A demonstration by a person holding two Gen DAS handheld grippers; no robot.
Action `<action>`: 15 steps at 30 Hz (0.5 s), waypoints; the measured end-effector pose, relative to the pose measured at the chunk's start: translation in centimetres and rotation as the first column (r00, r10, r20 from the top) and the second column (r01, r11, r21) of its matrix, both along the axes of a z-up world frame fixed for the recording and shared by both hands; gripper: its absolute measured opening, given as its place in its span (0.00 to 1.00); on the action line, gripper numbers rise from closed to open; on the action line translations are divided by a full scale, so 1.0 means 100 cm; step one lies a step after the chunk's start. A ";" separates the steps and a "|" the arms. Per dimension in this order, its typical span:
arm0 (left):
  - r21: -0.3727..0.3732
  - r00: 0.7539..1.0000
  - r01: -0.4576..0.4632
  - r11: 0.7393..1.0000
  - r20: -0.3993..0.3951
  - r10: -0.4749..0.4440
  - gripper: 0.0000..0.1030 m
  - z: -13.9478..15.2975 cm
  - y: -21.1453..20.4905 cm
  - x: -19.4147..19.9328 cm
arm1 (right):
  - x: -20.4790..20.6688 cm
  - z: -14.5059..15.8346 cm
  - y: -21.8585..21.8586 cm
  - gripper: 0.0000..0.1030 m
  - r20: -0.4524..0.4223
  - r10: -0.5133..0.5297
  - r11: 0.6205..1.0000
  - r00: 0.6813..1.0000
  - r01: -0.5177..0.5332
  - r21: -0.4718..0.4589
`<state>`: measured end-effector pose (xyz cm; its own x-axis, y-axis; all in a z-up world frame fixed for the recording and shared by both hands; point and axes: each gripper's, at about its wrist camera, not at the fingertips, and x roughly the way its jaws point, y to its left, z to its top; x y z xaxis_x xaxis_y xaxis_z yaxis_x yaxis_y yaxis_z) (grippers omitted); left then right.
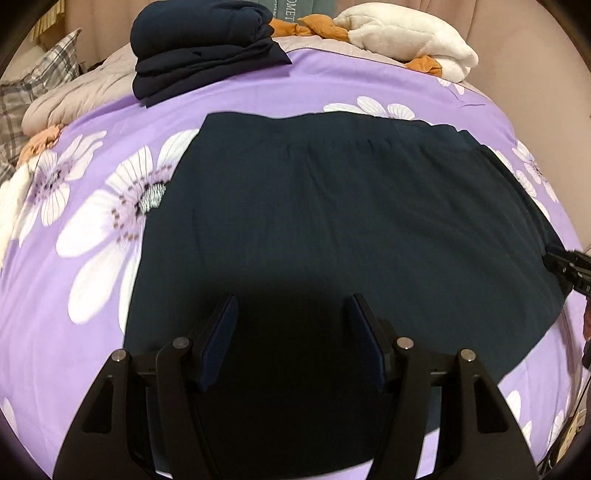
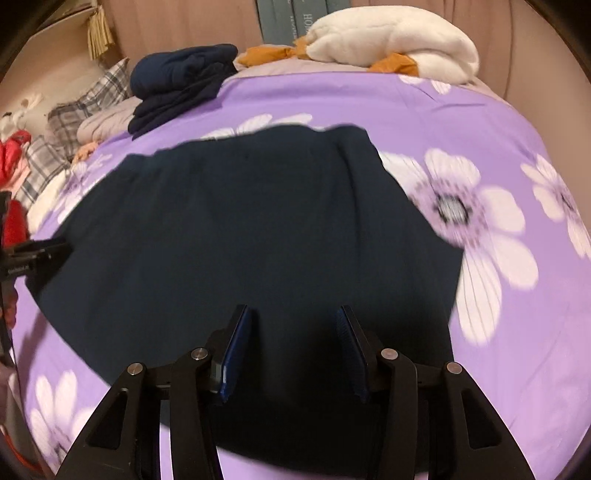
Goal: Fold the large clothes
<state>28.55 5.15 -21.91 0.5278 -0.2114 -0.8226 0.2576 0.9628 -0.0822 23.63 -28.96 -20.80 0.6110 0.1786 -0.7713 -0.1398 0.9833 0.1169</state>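
Note:
A large dark navy garment [image 1: 332, 221] lies spread flat on the purple flowered bedspread [image 1: 74, 295]; its waistband edge is at the far side. It also fills the middle of the right wrist view [image 2: 240, 229]. My left gripper [image 1: 291, 306] is open and empty, hovering over the garment's near part. My right gripper [image 2: 291, 314] is open and empty over the near part too. The right gripper's tip shows at the garment's right edge in the left wrist view [image 1: 569, 269]; the left gripper shows at the left edge of the right wrist view [image 2: 33, 254].
A stack of folded dark clothes [image 1: 199, 48] sits at the far left of the bed. A white plush toy with orange parts [image 1: 406, 40] lies at the far right. Plaid pillows [image 2: 92, 107] and a red item [image 2: 14, 162] lie to the left. Books [image 2: 295, 18] stand behind.

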 end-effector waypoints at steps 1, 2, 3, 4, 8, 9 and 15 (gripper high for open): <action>-0.011 1.000 -0.002 1.000 -0.003 0.002 0.61 -0.001 0.001 -0.004 | -0.006 -0.001 -0.003 0.48 0.001 -0.005 1.000 1.000 0.005 0.009; -0.023 1.000 -0.004 1.000 -0.005 0.004 0.61 -0.003 0.003 -0.009 | -0.010 -0.002 -0.004 0.48 0.000 -0.013 1.000 1.000 0.013 0.021; -0.033 1.000 -0.005 0.999 -0.010 0.005 0.62 -0.004 0.005 -0.014 | -0.014 -0.005 -0.005 0.48 -0.008 -0.018 0.999 1.000 0.018 0.028; -0.038 1.000 -0.004 0.999 -0.013 0.003 0.62 -0.004 0.006 -0.018 | -0.017 -0.008 -0.006 0.48 -0.014 -0.021 0.999 1.000 0.022 0.033; -0.055 1.000 -0.003 0.998 -0.024 0.001 0.63 -0.002 0.014 -0.038 | -0.026 -0.012 -0.013 0.48 -0.025 -0.040 0.996 0.999 0.042 0.073; -0.065 1.000 -0.012 0.998 -0.029 0.010 0.63 0.001 0.019 -0.044 | -0.029 -0.011 -0.013 0.48 -0.026 -0.045 0.996 0.999 0.046 0.079; -0.138 0.994 -0.108 0.984 -0.013 0.108 0.63 0.016 0.059 -0.071 | -0.054 0.006 -0.027 0.48 -0.009 -0.091 0.982 0.996 0.091 0.166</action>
<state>21.46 11.08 -20.30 0.5492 -0.2653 -0.7925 0.1518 0.9642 -0.2176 18.26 -31.63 -20.25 0.6298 0.2481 -0.7361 -0.0505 0.9587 0.2798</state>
